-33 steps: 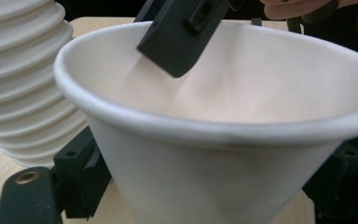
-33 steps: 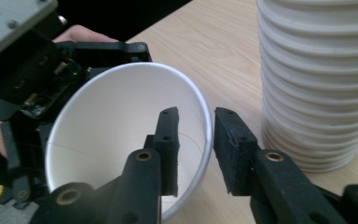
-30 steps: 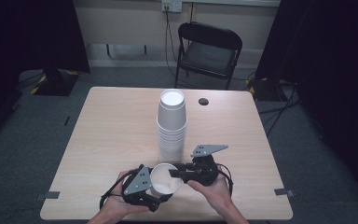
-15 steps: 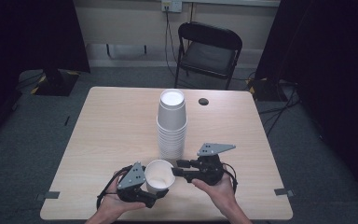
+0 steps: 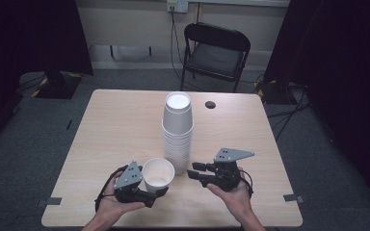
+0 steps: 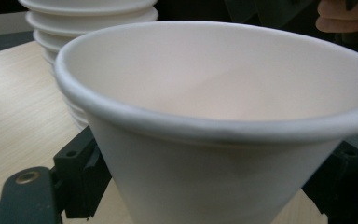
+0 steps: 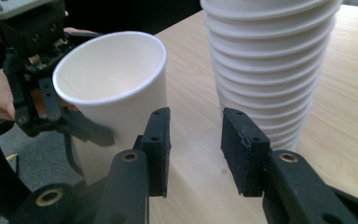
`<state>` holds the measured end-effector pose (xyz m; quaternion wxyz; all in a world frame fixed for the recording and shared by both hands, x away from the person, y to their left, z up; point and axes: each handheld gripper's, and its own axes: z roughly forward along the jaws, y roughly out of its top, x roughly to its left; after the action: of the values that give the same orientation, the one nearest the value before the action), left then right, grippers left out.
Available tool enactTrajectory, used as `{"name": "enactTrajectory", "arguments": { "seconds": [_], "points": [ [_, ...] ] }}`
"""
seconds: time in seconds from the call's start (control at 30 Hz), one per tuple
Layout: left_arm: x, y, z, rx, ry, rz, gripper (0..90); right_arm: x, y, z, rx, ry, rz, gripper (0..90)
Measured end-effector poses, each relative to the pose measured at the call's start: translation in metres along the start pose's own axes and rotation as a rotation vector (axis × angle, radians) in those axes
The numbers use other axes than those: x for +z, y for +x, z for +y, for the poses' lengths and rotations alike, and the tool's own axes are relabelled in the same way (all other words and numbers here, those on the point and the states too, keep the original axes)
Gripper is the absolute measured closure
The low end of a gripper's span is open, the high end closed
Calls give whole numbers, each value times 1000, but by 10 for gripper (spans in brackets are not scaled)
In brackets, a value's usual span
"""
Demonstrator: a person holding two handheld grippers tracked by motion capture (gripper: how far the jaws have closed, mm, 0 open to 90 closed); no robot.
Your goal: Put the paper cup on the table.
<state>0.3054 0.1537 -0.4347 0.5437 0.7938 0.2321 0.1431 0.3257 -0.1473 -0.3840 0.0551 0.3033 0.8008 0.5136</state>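
Note:
My left gripper [image 5: 156, 190] is shut on the lower wall of a single white paper cup [image 5: 158, 174], holding it upright near the table's front edge. In the left gripper view the cup [image 6: 205, 93] sits between both black jaws. My right gripper [image 5: 192, 171] stands just right of it at the foot of the cup stack [image 5: 177, 130]. Its jaws have just been opening. In the right gripper view the right gripper [image 7: 195, 149] has only bare table between its pads, with the cup [image 7: 116, 79] to the left and the stack [image 7: 265, 60] to the right.
The stack of upside-down cups rises at the middle of the wooden table [image 5: 115, 125]. A small dark round hole [image 5: 210, 104] lies behind it. A black folding chair [image 5: 217, 53] stands beyond the far edge. Dark curtains hang on both sides.
The right gripper has let go of the cup and drawn off to the right. The left gripper has carried the cup a little to the left, away from the stack.

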Motion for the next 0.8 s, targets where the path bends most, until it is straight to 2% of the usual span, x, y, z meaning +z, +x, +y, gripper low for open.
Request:
{"name": "enactTrajectory", "arguments": {
  "seconds": [0.2,0.27,0.3,0.33,0.4,0.47,0.53,0.57,0.6,0.7,0.8],
  "points": [
    [-3,7,0,-23,-4,29,153,-4,-5,-2,7,5,-22,612],
    [-6,13,2,-57,-10,38,153,-4,-9,-4,16,5,-22,612],
    [-6,13,2,-57,-10,38,153,-4,-9,-4,16,5,-22,612],
    [-8,16,4,-60,-10,65,153,-4,-10,-5,19,5,-20,612],
    [-11,22,4,-86,-22,81,153,-3,-13,-9,20,16,-22,599],
    [-14,26,4,-84,-20,99,153,-3,-13,-10,20,22,-25,586],
    [-14,27,3,-88,-25,96,152,-4,-14,-11,19,24,-29,576],
    [-15,29,3,-62,-14,117,153,-5,-15,-12,17,16,-36,550],
    [-15,29,3,-62,-14,117,153,-5,-15,-12,17,16,-36,550],
    [-17,33,3,-68,-12,139,153,-9,-18,-13,16,12,-63,504],
    [-20,43,5,-105,-24,179,153,-10,-22,-17,13,35,-81,489]
  ]
}}
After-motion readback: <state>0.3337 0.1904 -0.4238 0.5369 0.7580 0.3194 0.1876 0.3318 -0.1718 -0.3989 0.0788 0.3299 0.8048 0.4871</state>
